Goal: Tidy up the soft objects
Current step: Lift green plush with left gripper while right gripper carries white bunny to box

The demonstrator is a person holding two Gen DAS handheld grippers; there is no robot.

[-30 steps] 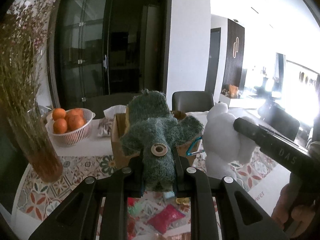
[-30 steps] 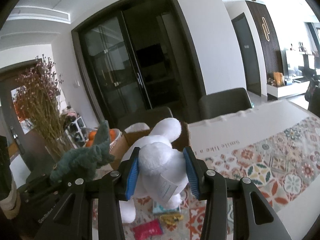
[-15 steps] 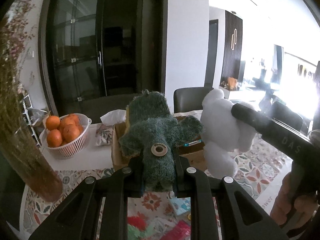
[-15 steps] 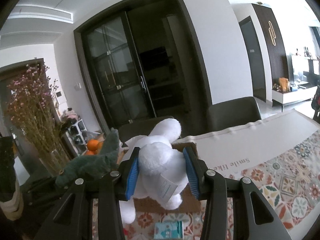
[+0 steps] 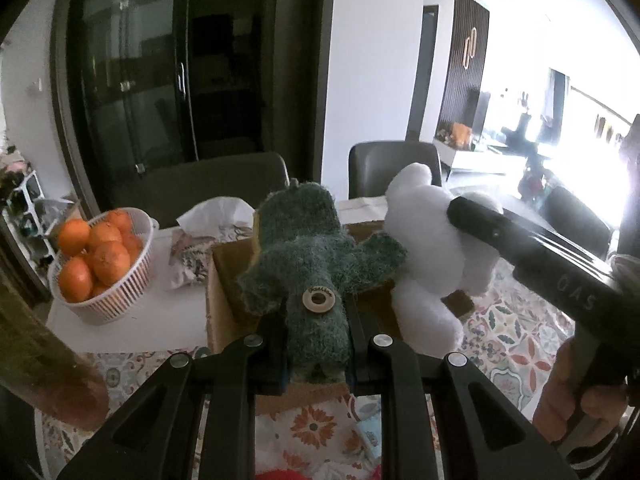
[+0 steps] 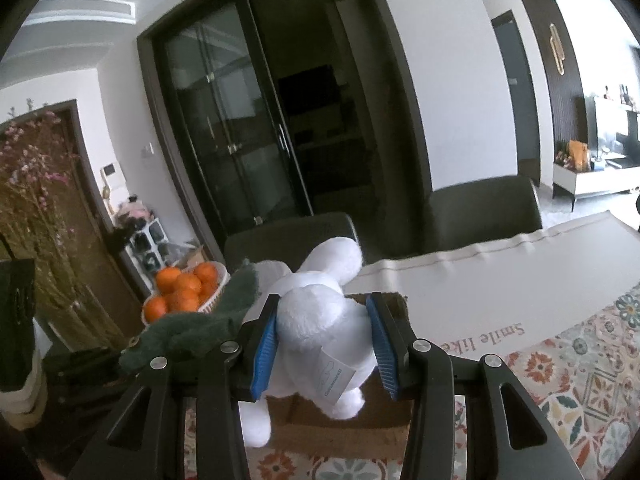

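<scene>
Both soft toys are judged to be mid-carry, held above the open cardboard box (image 5: 224, 276) at the centre of the frame; lowering and release into it seems to be called for next. The green plush toy (image 5: 308, 256) is pinched at its lower body by the left gripper (image 5: 316, 344), whose jaws are narrowed onto it. It is shaggy and dark green, with a round button tag on its front (the lettering is too small to read). The white plush toy (image 6: 320, 320) is clamped between the blue-padded jaws of the right gripper (image 6: 324, 340), a paper label hanging below. A basket of oranges (image 5: 100, 260) stands on the worktop (image 5: 132, 328) at left.
</scene>
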